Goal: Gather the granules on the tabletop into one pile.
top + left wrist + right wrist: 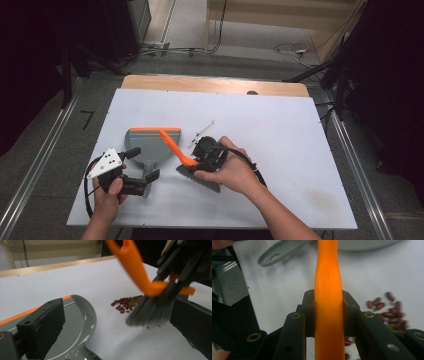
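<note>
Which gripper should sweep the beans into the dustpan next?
Right. The right gripper is shut on the brush, whose bristles sit beside the beans. The left gripper straddles the dustpan handle.

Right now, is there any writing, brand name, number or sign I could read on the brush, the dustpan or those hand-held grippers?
None can be read.
Orange-handled brush with grey bristles: plain, no lettering in any view.
Grey plastic dustpan with orange lip: no label visible.
Left gripper: its grey three-cornered plate carries only dark dots, no text.
Right gripper, shut on the brush handle: bare black jaws with screw holes.
White table: unmarked.
</note>
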Action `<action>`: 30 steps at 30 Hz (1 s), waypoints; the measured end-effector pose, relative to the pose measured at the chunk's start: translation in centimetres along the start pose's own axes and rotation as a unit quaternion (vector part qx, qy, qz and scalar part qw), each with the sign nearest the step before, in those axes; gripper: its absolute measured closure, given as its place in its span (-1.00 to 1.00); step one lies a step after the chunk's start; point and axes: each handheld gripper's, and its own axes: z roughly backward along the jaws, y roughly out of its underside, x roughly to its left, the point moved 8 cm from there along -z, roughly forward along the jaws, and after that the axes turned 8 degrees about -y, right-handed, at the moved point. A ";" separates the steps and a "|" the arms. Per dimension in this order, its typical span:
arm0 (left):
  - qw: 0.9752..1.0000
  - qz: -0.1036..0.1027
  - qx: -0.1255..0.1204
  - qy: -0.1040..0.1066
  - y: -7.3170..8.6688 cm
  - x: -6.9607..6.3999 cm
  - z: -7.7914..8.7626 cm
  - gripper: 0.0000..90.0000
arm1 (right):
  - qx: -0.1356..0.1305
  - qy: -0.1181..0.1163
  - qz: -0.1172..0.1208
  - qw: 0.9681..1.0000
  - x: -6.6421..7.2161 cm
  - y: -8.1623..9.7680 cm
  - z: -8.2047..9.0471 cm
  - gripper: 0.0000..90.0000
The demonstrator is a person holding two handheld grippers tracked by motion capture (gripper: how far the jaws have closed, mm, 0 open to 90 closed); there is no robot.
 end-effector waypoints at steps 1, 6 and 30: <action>1.000 0.001 -0.001 0.001 0.0 0.0 0.0 -1.00 | 0.000 -0.004 -0.004 1.000 0.0 0.1 -0.6 0.53; 1.000 0.002 0.002 0.001 0.1 0.1 0.0 -1.00 | -0.001 -0.019 -0.037 0.999 -1.9 0.7 -2.6 0.53; 1.000 -0.002 0.010 0.003 0.4 -0.2 -0.3 -1.00 | -0.064 0.045 -0.156 0.985 -9.3 3.9 0.8 0.50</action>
